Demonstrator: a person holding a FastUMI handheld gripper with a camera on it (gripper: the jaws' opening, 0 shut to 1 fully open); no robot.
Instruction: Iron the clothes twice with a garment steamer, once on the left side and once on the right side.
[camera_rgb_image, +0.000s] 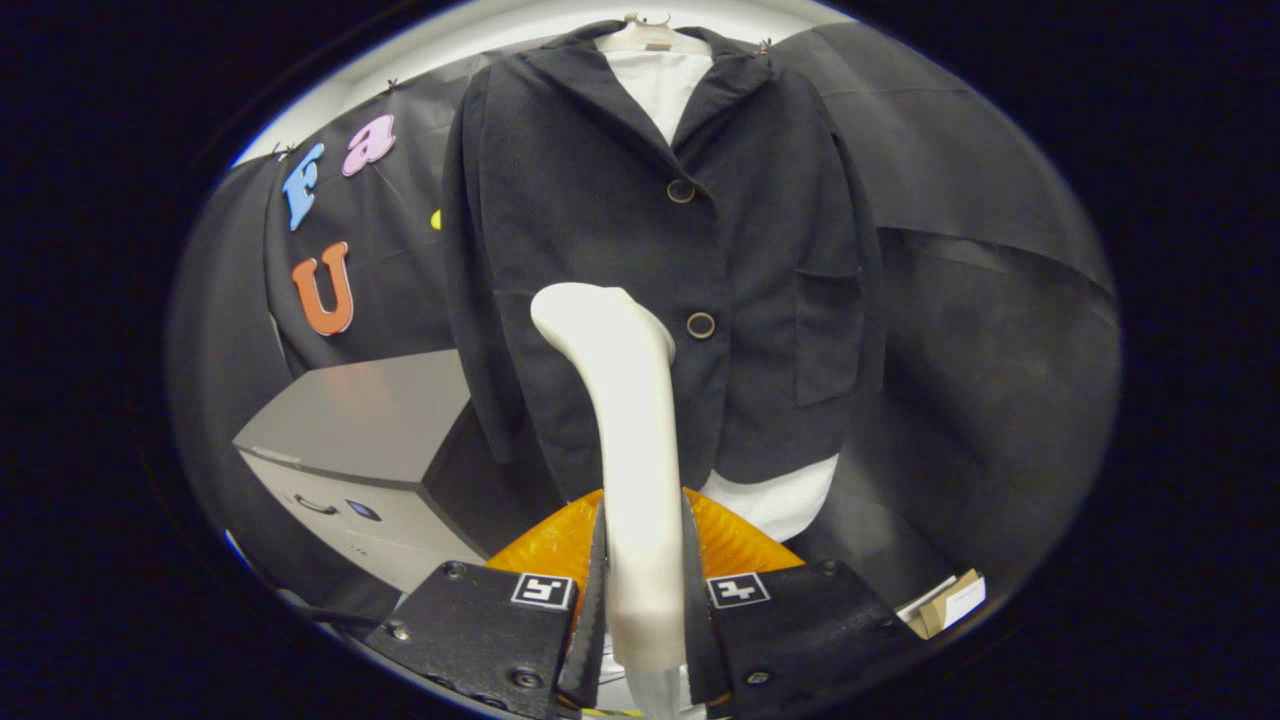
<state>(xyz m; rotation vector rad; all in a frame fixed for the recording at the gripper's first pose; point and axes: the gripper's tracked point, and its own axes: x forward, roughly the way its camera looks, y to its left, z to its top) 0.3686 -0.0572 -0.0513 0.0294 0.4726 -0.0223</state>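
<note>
In the gripper view, our gripper (643, 600) has its jaws closed on the handle of the steamer (628, 440), one jaw pressing on each side of it. The steamer rises straight up between them and bends at the top, so that its head (590, 312) faces the jacket (660, 260).

The jacket is dark and hangs on a pale hanger (648, 36) against the booth's wall, with a white shirt (660, 85) showing at the collar and again below the hem. Two buttons (681, 190) run down the front, and a patch pocket (828, 335) sits on the side away from the steamer head. The head lies over the lower half of the jacket, just beside the lower button, on the panel toward the grey box (350, 430) that stands below and to the side. We cannot tell whether the head touches the cloth or hovers just off it.

An orange, ribbed thing (740, 540) sits just behind the jaws, under the jacket's hem; we cannot say what it is.

We judge that we are in a pass on one side of the jacket, low on the panel. The next move calls for keeping the head flat and close to the cloth, running it steadily along that panel, then shifting across the buttons to the pocket side without snagging them.
</note>
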